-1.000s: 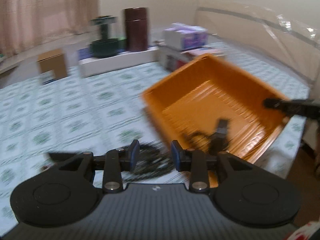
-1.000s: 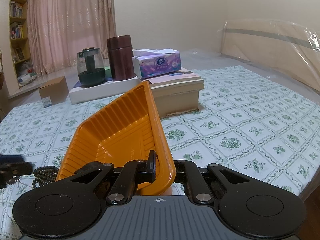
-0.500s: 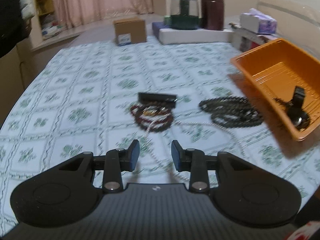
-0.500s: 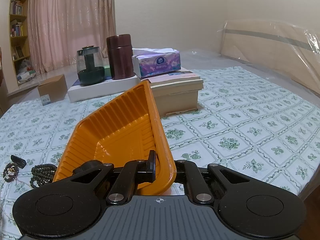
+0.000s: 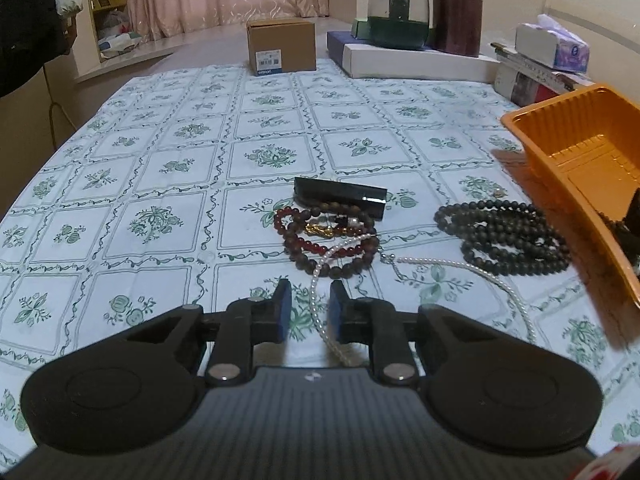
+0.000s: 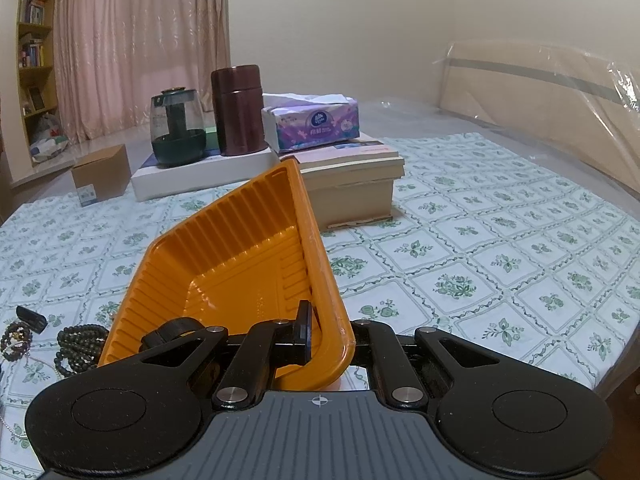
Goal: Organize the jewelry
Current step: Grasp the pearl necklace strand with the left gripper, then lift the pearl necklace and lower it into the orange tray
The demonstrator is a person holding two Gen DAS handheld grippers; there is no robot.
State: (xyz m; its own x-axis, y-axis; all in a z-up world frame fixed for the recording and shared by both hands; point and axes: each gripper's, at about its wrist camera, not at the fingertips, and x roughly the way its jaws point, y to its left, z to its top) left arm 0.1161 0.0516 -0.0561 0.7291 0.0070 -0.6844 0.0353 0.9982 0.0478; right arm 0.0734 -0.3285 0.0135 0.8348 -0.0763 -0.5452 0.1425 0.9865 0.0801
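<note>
L gripper (image 5: pixel 306 312): jaws just narrowed, pearl strand (image 5: pixel 460 266) between, not pinched.
R gripper (image 6: pixel 324 334): clamped on orange tray (image 6: pixel 240 248) rim; far finger hidden.
Tray contents: cut off, unclear.
Bead bracelets (image 5: pixel 328 236): on table (image 5: pixel 160 168).

— Inspector: Your left wrist view is dim and warm in tone. Focus is sharp across the tablecloth (image 5: pixel 168 184); no motion blur. The orange tray (image 5: pixel 576 168) throws a dark, soft-edged shadow onto the cloth at its near right edge.

— Operator: And the right wrist view?

— Inspector: Brighter, evenly lit, soft indoor light with no hard shadows. You have glare streaks on the clear plastic sheet (image 6: pixel 560 92) at upper right. Both views bow strongly toward the edges and go black in the corners. The curtain (image 6: pixel 136 48) glows only faintly.
</note>
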